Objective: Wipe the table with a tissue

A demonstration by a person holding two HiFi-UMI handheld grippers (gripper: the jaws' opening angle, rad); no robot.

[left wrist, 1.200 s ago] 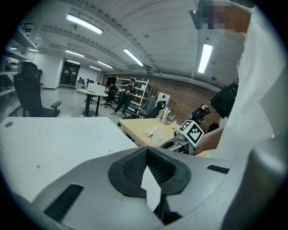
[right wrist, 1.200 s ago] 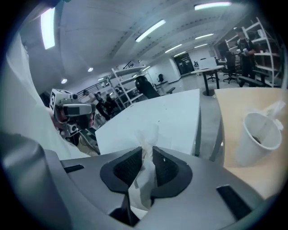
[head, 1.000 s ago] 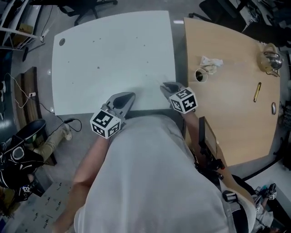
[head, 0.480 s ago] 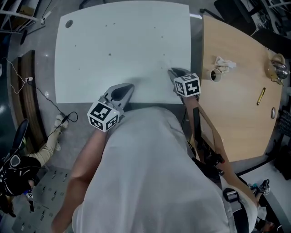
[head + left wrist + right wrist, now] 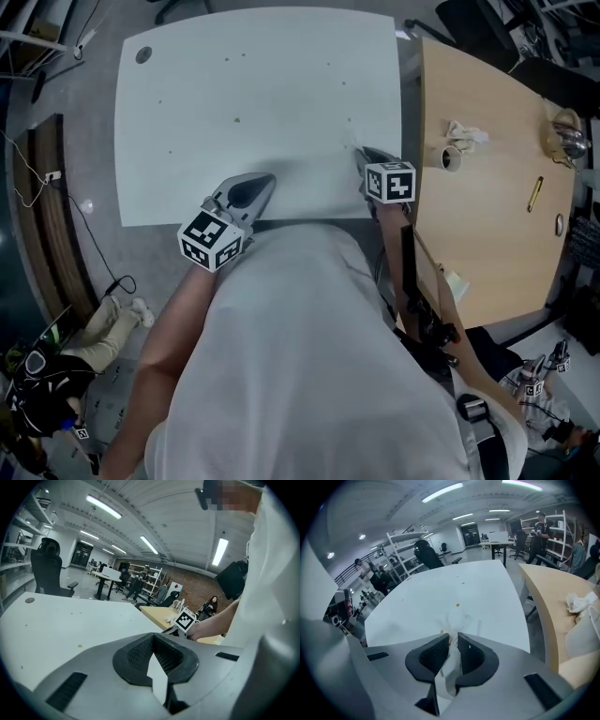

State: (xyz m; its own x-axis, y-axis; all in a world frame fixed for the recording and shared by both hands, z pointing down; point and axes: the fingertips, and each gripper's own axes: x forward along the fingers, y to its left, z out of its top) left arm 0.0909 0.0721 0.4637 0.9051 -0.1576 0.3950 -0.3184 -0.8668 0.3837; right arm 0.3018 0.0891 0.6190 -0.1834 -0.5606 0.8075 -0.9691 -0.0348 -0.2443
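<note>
I am looking steeply down on the white counter [image 5: 253,103], and both tongs are sitting at its near edge, close to the person's body. The left tongs [image 5: 261,184] are hanging over this edge with the tips pointing inward. The right tongs [image 5: 367,156] are lying near the right corner, just beside the narrow gap to the wooden counter [image 5: 487,225]. Ahead of both, the white surface is lying open up to the far edge, with only small dark specks [image 5: 237,119] scattered on it.

The right gripper view is giving what the head view hardly shows. The right tongs [image 5: 453,638] are pressing together on a white tissue [image 5: 450,665], which is running between the pads and sticking out past the tips. I cannot tell if it is touching the surface.

In the left gripper view the left tongs [image 5: 152,641] are closing tip against tip and gripping nothing. A black office chair [image 5: 49,569] is standing beyond the far edge.

On the wooden counter, well apart from the tongs, a crumpled tissue [image 5: 464,132], a small cup [image 5: 451,158], a yellow pen [image 5: 535,194] and a shiny metal pot [image 5: 567,134] are lying.
</note>
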